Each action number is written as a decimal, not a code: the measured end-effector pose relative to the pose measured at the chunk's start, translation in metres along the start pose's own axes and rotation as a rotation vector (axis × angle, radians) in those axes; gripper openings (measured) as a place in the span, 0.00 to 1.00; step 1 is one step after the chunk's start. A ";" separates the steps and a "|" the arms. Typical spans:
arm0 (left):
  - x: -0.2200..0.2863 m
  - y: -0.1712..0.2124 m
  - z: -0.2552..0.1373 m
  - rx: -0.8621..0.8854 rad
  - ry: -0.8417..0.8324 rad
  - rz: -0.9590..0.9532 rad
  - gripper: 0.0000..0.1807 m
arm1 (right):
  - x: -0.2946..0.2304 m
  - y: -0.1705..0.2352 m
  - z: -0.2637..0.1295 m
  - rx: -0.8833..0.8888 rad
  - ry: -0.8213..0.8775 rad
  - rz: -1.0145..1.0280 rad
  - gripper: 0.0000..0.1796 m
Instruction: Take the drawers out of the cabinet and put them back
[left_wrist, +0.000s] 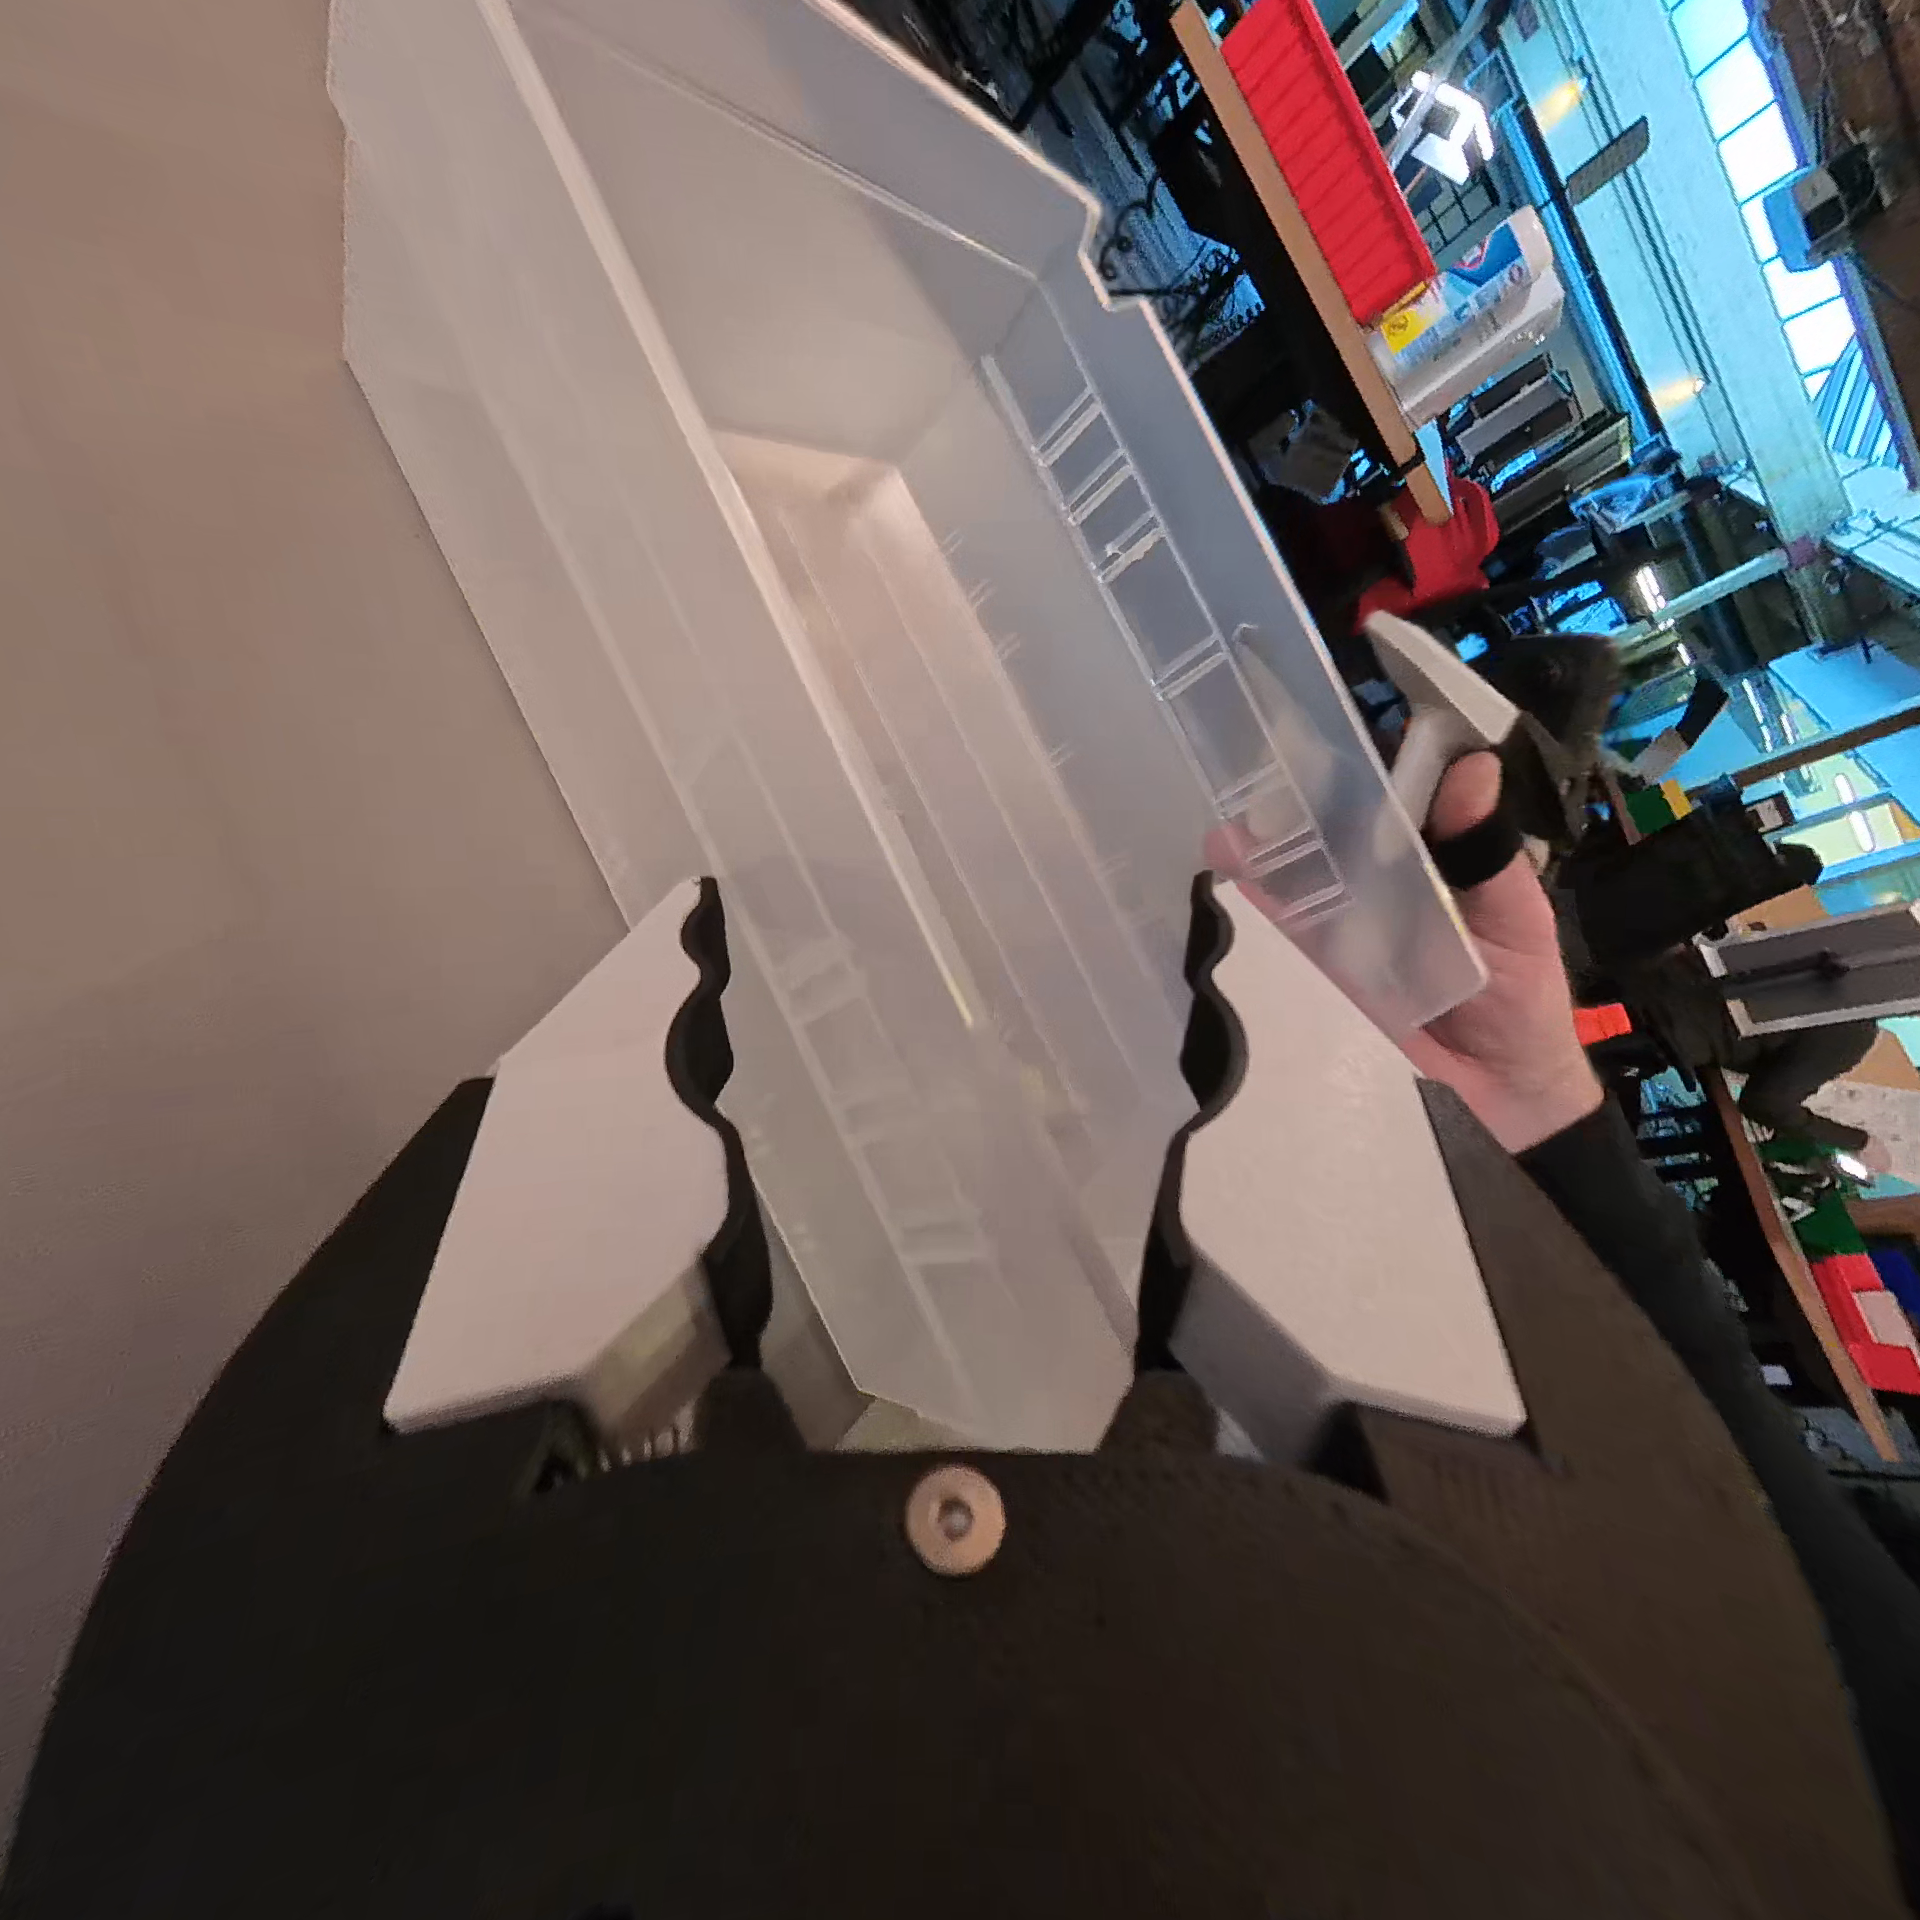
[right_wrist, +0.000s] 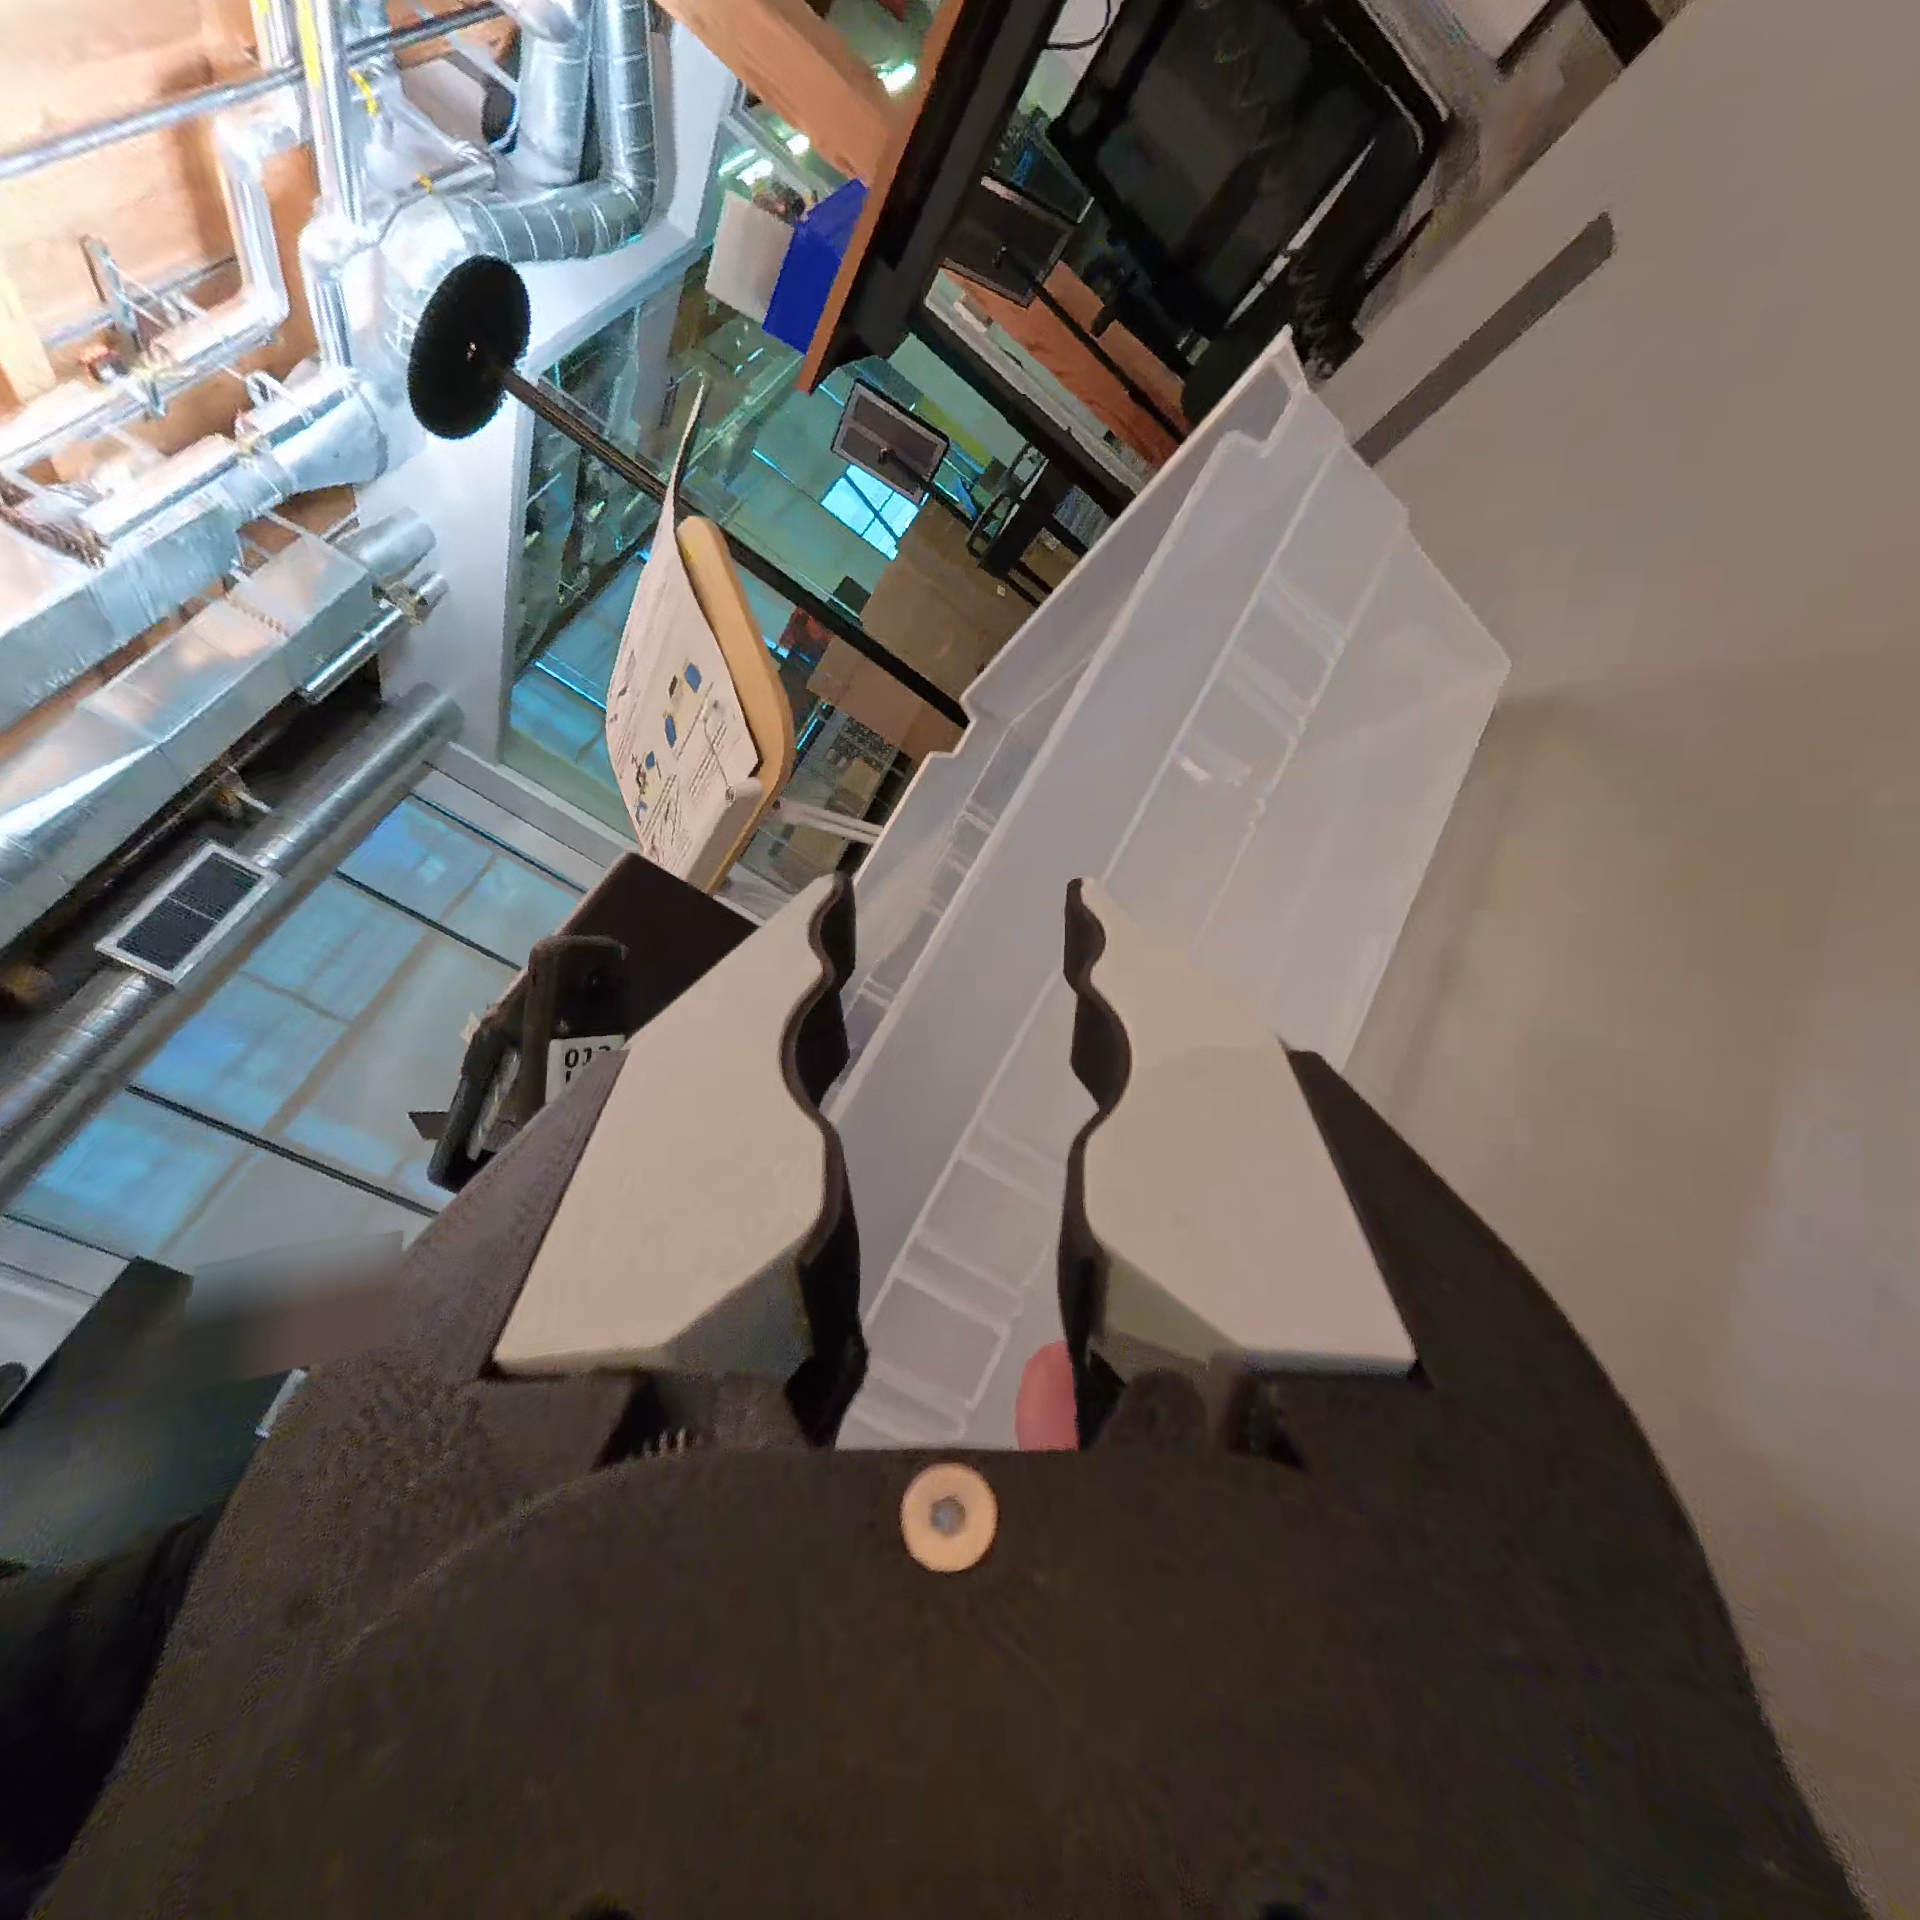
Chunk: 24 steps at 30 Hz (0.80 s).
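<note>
Both tools are gripping the translucent plastic drawer (left_wrist: 883, 644) between them: left tool (left_wrist: 956, 997) half-open around one side rim, right tool (right_wrist: 961, 997) around the opposite rim. It is hanging tilted above the pale bench (left_wrist: 156, 727), looking light, empty, slightly flexible and slick; ribbed rims seem the safest holds.

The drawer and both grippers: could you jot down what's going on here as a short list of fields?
object held: drawer, translucent white plastic, empty
left gripper: fingers either side of one end of the drawer, drawer between them
right gripper: fingers either side of the other end
drawer position: lifted and tilted, in front of a plain beige wall
cabinet: not in view
hand: holds the right gripper, seen in the left wrist view beyond the drawer
background: cluttered workshop with shelves
</note>
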<state>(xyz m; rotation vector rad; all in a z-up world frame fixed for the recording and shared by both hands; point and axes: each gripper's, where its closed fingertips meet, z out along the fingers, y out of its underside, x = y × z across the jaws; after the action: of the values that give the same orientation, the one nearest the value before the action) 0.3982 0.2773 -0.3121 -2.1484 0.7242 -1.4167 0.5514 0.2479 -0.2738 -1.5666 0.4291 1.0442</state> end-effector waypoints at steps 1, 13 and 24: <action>0.000 -0.003 0.003 0.003 0.000 -0.011 0.49 | 0.005 -0.004 0.003 -0.004 0.002 0.010 0.21; -0.018 -0.037 0.024 0.089 -0.027 -0.038 0.50 | 0.053 -0.046 0.059 -0.003 0.053 -0.050 0.08; 0.009 -0.040 -0.014 0.070 -0.128 0.296 0.57 | 0.037 -0.105 0.043 0.096 0.369 -0.528 0.30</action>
<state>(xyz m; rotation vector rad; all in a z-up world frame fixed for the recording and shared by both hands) 0.3954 0.3001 -0.2760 -1.9621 0.8869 -1.1245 0.6339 0.3272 -0.2387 -1.6638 0.2825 0.3271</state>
